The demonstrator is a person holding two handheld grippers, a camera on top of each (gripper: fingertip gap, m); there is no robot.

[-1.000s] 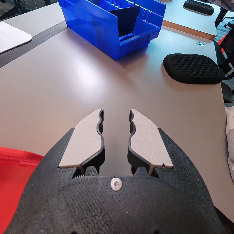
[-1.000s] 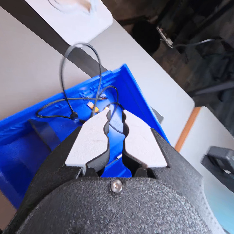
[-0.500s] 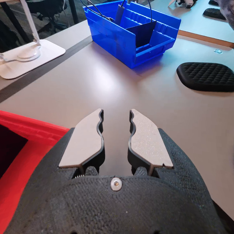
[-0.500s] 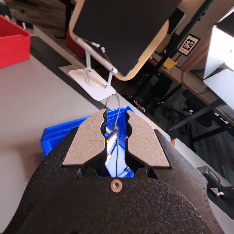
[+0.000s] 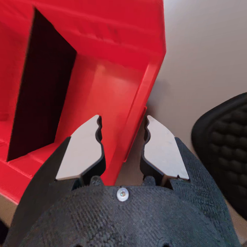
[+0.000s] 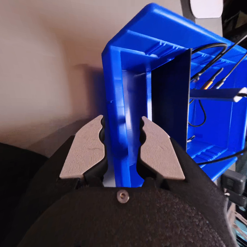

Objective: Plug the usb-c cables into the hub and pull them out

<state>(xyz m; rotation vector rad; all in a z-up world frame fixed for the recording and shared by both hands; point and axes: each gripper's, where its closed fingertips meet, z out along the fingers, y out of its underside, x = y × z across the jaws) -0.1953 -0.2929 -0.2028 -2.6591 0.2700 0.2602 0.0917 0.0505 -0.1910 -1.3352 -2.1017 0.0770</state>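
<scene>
- Left wrist view: my left gripper (image 5: 123, 117) has its fingers (image 5: 82, 148) spread apart, holding nothing.
- The near end wall of a red bin (image 5: 120, 56) runs up between the two fingers; I cannot tell whether either one touches it.
- A dark divider (image 5: 42, 93) stands inside the red bin, to the left of the fingers.
- A black dimpled pad (image 5: 225, 147) lies on the grey desk (image 5: 200, 40) to the right, apart from the bin.
- I can read no brand, label or writing here; the picture is motion-blurred.
- Right wrist view: my right gripper (image 6: 122, 118) also has its fingers (image 6: 85, 151) apart, straddling the near end wall of a blue bin (image 6: 117, 93). Contact is unclear, so I would not call it clamped.
- A dark divider panel (image 6: 171, 100) splits the blue bin.
- In the far compartment sits the hub (image 6: 213, 95), a long dark bar with a pale end.
- The usb-c cables (image 6: 208, 74), thin and black, loop around it in that same compartment; whether any is plugged in I cannot tell.
- No readable writing in this view either.
</scene>
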